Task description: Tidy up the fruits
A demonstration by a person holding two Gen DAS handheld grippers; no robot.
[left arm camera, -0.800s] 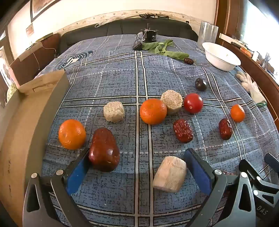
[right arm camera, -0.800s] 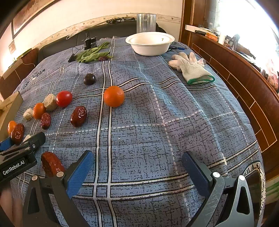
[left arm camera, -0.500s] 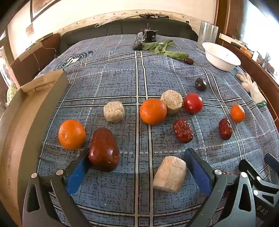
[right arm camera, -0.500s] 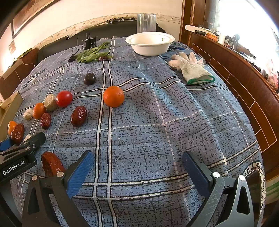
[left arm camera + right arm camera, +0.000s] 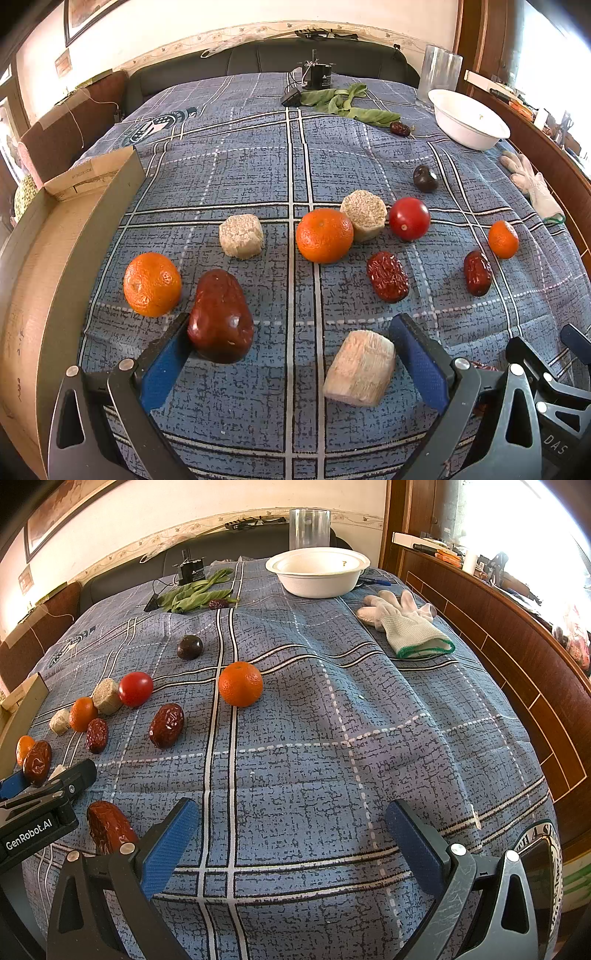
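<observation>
- Two claws, both spread wide and gripping nothing: left claw (image 5: 290, 354) and right claw (image 5: 291, 834), each angled down over the blue plaid cloth (image 5: 314, 768) that covers the counter.
- Left view only: a large dark red date (image 5: 221, 317) just beside the left blue pad, a pale fibrous chunk (image 5: 360, 369) just beside the right pad, both lying between the fingers with no pad pressing; cardboard box (image 5: 55, 266) along the left edge, its wall close to an orange (image 5: 152, 284).
- Left view, mid cloth: second pale chunk (image 5: 241, 236), central orange (image 5: 324, 235) touching a third chunk (image 5: 364, 215), red tomato (image 5: 409, 218), wrinkled date (image 5: 388, 276), dark plum (image 5: 425, 178).
- Right view only: a long date (image 5: 109, 829) beside the right claw's left finger; white gloves (image 5: 404, 624) near the wooden rail (image 5: 517, 664) on the right; full rim of the white bowl (image 5: 317, 572) at the far edge, clear cylinder (image 5: 309, 528) behind it.
- Right view: lone orange (image 5: 240, 683) on a stripe crossing; fruit crowded to the left.
- Open room: bare cloth between the right claw's fingers and across the right half, up to the rail.
</observation>
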